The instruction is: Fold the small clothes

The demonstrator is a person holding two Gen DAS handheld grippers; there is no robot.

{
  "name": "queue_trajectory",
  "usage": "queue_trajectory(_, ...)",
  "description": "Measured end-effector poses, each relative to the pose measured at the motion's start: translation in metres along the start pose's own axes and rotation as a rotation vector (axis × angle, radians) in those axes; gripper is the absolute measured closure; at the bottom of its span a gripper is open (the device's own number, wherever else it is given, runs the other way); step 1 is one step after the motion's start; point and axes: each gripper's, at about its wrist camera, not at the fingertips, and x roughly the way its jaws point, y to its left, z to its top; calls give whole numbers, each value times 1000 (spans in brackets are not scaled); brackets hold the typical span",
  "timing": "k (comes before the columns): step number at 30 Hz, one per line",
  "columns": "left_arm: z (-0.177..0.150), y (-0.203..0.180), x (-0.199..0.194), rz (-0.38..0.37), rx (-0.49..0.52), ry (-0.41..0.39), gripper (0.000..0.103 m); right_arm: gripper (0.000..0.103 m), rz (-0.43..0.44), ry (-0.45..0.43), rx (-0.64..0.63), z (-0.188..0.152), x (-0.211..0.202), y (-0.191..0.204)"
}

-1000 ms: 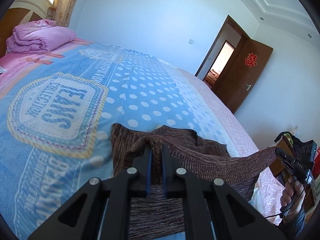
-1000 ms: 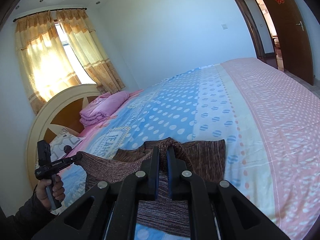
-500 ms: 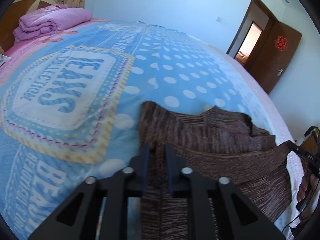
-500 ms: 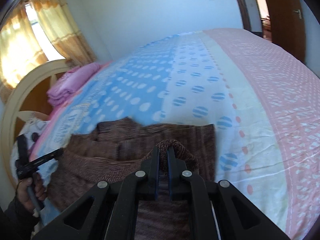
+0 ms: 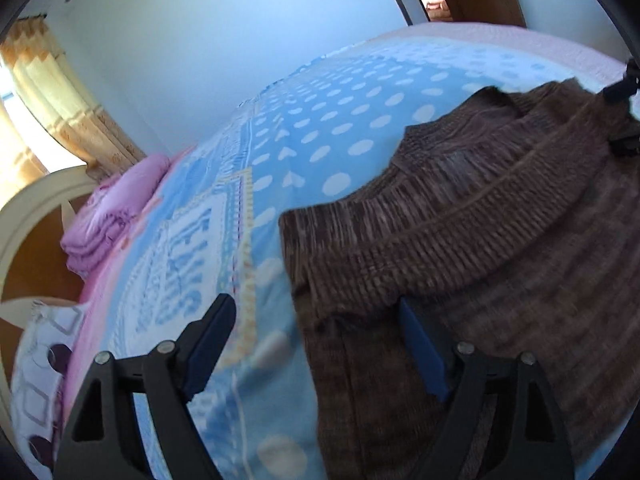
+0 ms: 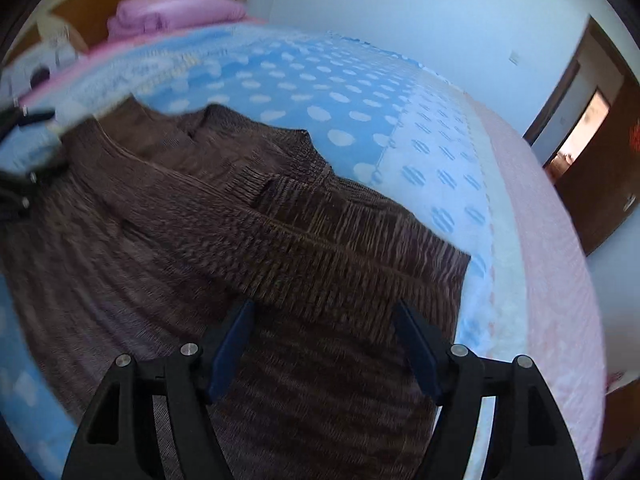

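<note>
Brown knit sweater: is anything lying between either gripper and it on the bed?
Nothing visible. The brown knit sweater lies on the blue dotted bedspread directly under the open left gripper and the open right gripper, whose fingers have just been opening and no longer press it. The folded pink blanket sits far off.

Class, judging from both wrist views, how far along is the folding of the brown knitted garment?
Done: the brown knitted garment lies doubled over on the blue dotted bedspread. In hand: nothing; the left gripper and right gripper have just been opening, jaws clear. Left: probably further folds.
</note>
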Motion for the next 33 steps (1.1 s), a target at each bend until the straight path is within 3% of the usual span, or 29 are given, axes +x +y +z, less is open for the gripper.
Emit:
queue_trajectory(8, 46, 56, 23, 91, -163, 9, 15, 31, -114, -84, 143, 56, -3, -61)
queue_trajectory(10, 43, 63, 26, 68, -191, 28, 14, 31, -126, -92, 185, 54, -3, -73)
queue_trajectory(13, 28, 66, 22, 28, -209, 38, 6, 31, -100, -111, 224, 36, -8, -80)
queue_trajectory(17, -1, 69, 14, 27, -234, 54, 5, 31, -71, -144, 274, 3, -17, -88)
queue_trajectory(22, -30, 73, -3, -13, -362, 62, 5, 31, 77, -200, 490, -42, -33, -121)
queue_trajectory(25, -34, 65, -5, -46, -402, 66, 5, 31, 151, -183, 564, -54, -28, -127)
queue_trajectory(27, -35, 57, -1, -55, -405, 80, 5, 38, 195, -163, 557, -55, -22, -121)
queue_trajectory(29, -39, 49, 3, -42, -403, 97, 5, 59, 198, -143, 540, -56, -18, -114)
queue_trajectory(33, -41, 46, 3, -22, -399, 92, 2, 65, 177, -95, 516, -58, 0, -100)
